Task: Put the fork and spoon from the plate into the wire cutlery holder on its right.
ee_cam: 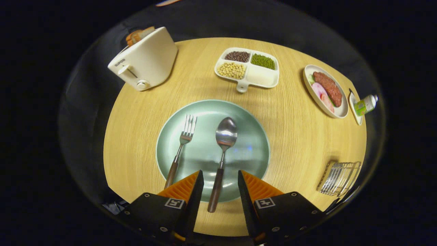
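The gripper (221, 177) hangs spread, its 2 fingers straddling the spoon (222, 150) handle for a pinch, the fork (181, 150) left of the spoon on the plate (249, 136), the wire cutlery holder (339, 178) well right.

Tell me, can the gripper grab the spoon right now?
Probably yes. The gripper is open, and the spoon handle lies between its fingers on the plate, with nothing in the way.

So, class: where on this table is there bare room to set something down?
Bare table lies between toaster and plate, and between plate and wire cutlery holder. Crowded: the far edge, from divided dish to meat plate. Open fingers straddle the spoon handle.
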